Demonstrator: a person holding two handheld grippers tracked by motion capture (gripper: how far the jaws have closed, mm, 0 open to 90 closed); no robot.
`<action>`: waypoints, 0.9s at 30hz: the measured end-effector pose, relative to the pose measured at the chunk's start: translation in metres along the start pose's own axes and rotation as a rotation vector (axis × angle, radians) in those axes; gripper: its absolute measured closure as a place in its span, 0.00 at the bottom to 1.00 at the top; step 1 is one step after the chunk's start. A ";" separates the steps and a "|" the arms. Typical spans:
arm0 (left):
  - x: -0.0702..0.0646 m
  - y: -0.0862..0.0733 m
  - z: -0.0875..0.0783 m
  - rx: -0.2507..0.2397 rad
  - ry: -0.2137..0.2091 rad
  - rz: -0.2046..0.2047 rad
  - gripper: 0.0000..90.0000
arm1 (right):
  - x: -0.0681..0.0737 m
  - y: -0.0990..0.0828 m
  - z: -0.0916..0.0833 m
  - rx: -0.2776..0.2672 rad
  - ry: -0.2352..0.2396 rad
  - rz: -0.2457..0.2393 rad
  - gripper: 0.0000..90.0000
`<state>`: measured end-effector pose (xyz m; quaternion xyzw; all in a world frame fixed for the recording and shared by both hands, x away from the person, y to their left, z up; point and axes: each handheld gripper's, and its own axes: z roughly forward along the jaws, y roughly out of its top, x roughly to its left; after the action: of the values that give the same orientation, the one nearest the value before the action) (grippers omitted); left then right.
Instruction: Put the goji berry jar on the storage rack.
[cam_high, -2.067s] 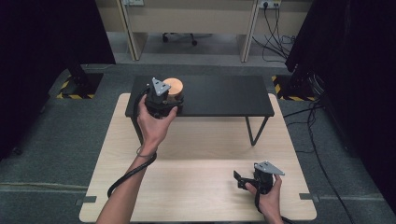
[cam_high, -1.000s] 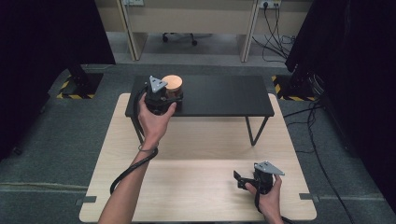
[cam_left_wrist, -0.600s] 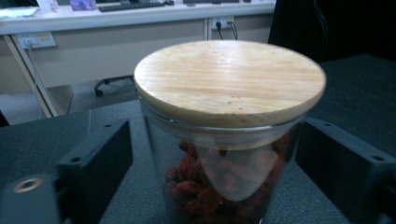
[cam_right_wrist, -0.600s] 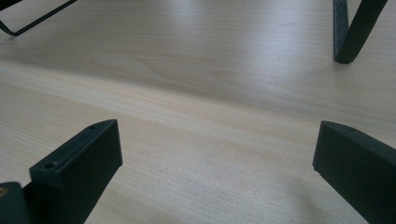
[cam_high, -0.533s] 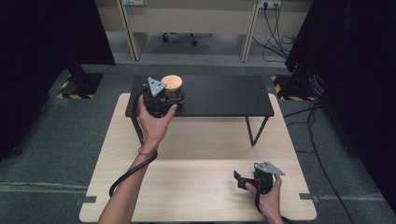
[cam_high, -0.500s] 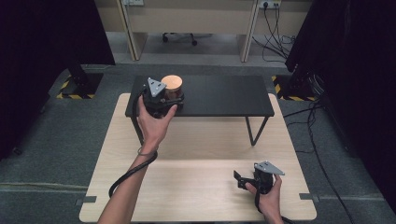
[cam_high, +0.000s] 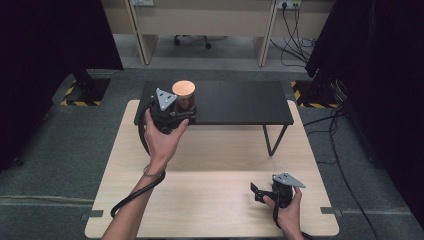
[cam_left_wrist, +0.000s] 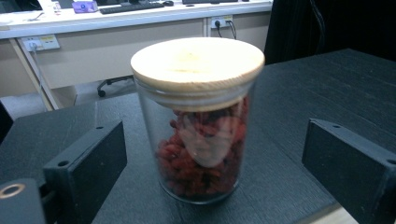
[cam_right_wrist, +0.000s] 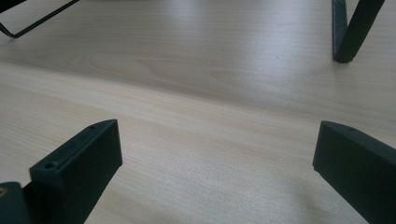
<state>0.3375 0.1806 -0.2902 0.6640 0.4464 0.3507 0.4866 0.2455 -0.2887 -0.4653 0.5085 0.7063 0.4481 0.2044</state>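
A glass jar (cam_high: 183, 95) with a wooden lid, half full of red dried berries, stands upright on the left part of a low black shelf (cam_high: 235, 100). My left gripper (cam_high: 181, 109) is at the shelf's front edge, open, one jaw on each side of the jar. In the left gripper view the jar (cam_left_wrist: 201, 135) stands between the spread jaws of the left gripper (cam_left_wrist: 212, 144), with a gap on both sides. My right gripper (cam_high: 257, 192) lies low on the wooden table (cam_high: 210, 200) at the near right, open, with nothing between its jaws. The right gripper (cam_right_wrist: 215, 149) looks across the bare wood.
The black shelf stands on thin metal legs (cam_high: 270, 140) on the far half of the table; one leg (cam_right_wrist: 350, 32) rises ahead of the right gripper. Cables trail from both grippers. Desks and dark curtains lie beyond the table.
The left hand has shifted slightly at the shelf's edge, around the jar. The jar stays upright in place. The right gripper has not moved.
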 end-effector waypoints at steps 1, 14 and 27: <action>-0.001 -0.001 -0.001 -0.002 0.000 0.001 0.06 | 0.000 0.000 0.000 0.000 -0.001 0.000 0.02; -0.008 -0.030 -0.022 -0.024 -0.027 0.005 0.06 | 0.000 0.000 0.000 0.001 0.001 0.000 0.02; -0.016 -0.062 -0.041 -0.033 -0.042 -0.004 0.06 | 0.000 0.000 0.000 0.002 0.001 -0.003 0.02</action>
<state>0.2791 0.1870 -0.3386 0.6622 0.4315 0.3429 0.5077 0.2457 -0.2884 -0.4649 0.5076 0.7077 0.4471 0.2043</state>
